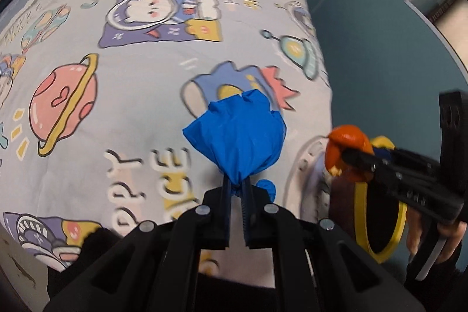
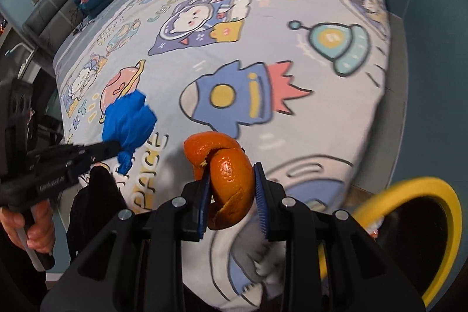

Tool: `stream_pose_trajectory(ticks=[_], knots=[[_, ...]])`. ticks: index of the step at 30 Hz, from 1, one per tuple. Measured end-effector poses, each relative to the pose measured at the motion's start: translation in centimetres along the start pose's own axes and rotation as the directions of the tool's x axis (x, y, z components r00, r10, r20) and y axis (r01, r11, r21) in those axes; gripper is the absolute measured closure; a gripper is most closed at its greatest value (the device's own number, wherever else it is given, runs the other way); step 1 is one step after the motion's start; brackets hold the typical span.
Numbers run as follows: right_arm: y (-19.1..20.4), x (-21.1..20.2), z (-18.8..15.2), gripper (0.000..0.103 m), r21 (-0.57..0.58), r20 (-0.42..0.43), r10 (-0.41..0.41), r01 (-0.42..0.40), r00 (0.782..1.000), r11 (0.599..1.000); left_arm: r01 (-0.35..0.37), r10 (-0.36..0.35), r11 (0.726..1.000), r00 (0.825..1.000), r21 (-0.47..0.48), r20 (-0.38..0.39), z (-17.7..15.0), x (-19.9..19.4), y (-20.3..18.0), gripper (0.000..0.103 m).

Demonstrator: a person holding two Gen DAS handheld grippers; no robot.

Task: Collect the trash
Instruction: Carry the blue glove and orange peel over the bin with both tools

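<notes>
Orange peel point(image 2: 231, 180) sits clamped in the right gripper point(image 2: 232, 195) near the bed's point(image 2: 292, 63) corner; left gripper point(image 1: 237, 192) pinches crumpled blue paper point(image 1: 237, 136).

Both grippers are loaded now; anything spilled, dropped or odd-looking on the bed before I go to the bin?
Nothing stands out. The left gripper pinches the blue wad, the right gripper clamps the orange peel, and no loose trash shows on the bedsheet.

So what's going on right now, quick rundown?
Left gripper shut on crumpled blue paper wad. Right gripper shut on curled orange peel. Yellow-rimmed black bin beside the bed, nothing blocking it.
</notes>
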State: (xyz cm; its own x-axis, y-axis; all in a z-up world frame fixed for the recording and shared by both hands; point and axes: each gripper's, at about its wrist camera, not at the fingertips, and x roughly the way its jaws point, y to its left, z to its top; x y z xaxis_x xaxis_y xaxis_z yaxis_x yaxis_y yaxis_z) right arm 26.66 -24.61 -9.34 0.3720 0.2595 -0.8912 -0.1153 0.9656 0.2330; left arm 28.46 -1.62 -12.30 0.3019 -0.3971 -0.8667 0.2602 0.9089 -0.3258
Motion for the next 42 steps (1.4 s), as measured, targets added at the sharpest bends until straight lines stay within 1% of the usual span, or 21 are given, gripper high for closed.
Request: stream_pose_trajectory(ticks=[5, 7, 9, 11, 14, 16, 21, 23, 26, 29, 32, 36, 39, 42], knots=[[-2.8, -2.5, -1.9, 0.077, 0.069, 0.034, -0.015, 0.013, 0.999, 0.998, -0.015, 0.015, 0.997, 1.0, 0.074, -0.006, -1.8, -0.4, -3.8, 0.098], [-3.9, -3.4, -2.7, 0.077, 0.106, 0.047, -0.019, 0.014, 0.999, 0.994, -0.03, 0.032, 0.993, 0.999, 0.111, -0.015, -2.4, -0.4, -5.4, 0.098], [-5.0, -4.0, -3.4, 0.077, 0.137, 0.058, -0.019, 0.011, 0.998, 0.99, -0.014, 0.017, 0.988, 1.0, 0.155, -0.022, -3.0, -0.4, -7.1, 0.098], [-6.2, -4.7, -4.3, 0.077, 0.174, 0.069, -0.023, 0.011, 0.997, 0.985, -0.016, 0.02, 0.982, 1.0, 0.187, -0.019, -3.5, -0.3, -8.5, 0.098], [-7.7, -5.5, -5.2, 0.077, 0.215, 0.077, -0.034, 0.016, 0.996, 0.976, 0.024, -0.018, 0.978, 0.999, 0.209, -0.027, -4.0, -0.4, -10.4, 0.098], [-8.9, -6.3, -5.8, 0.077, 0.245, 0.086, -0.052, 0.029, 0.995, 0.969, 0.034, -0.028, 0.974, 0.999, 0.224, -0.027, -4.3, -0.4, -11.7, 0.098], [-11.6, -8.3, -7.3, 0.077, 0.319, 0.12, -0.114, 0.071, 0.986, 0.945, -0.01, 0.008, 0.956, 1.0, 0.294, 0.009, -5.2, -0.5, -15.1, 0.098], [-12.8, -9.0, -8.1, 0.077, 0.351, 0.127, -0.14, 0.088, 0.982, 0.932, -0.008, 0.004, 0.95, 1.0, 0.312, 0.012, -5.4, -0.5, -16.1, 0.098], [-14.3, -9.8, -9.3, 0.077, 0.389, 0.141, -0.159, 0.093, 0.977, 0.916, -0.004, 0.0, 0.941, 1.0, 0.339, 0.013, -5.6, -0.3, -17.7, 0.098], [-15.5, -10.4, -10.4, 0.077, 0.422, 0.153, -0.183, 0.103, 0.971, 0.901, -0.012, 0.004, 0.932, 1.0, 0.363, 0.023, -5.8, -0.1, -19.4, 0.098], [-16.4, -10.7, -11.5, 0.077, 0.449, 0.167, -0.18, 0.088, 0.969, 0.889, -0.024, 0.008, 0.918, 0.999, 0.396, 0.043, -6.1, -0.1, -21.3, 0.098], [-17.2, -11.2, -12.4, 0.077, 0.468, 0.186, -0.197, 0.09, 0.963, 0.879, -0.042, 0.017, 0.902, 0.998, 0.43, 0.062, -6.5, 0.2, -23.3, 0.097], [-17.6, -11.3, -12.8, 0.077, 0.471, 0.196, -0.201, 0.088, 0.96, 0.878, -0.065, 0.031, 0.889, 0.996, 0.454, 0.082, -6.8, 0.6, -24.5, 0.097], [-18.0, -11.2, -13.0, 0.077, 0.474, 0.197, -0.209, 0.093, 0.958, 0.876, -0.06, 0.027, 0.884, 0.997, 0.464, 0.076, -6.8, 1.1, -25.4, 0.097]])
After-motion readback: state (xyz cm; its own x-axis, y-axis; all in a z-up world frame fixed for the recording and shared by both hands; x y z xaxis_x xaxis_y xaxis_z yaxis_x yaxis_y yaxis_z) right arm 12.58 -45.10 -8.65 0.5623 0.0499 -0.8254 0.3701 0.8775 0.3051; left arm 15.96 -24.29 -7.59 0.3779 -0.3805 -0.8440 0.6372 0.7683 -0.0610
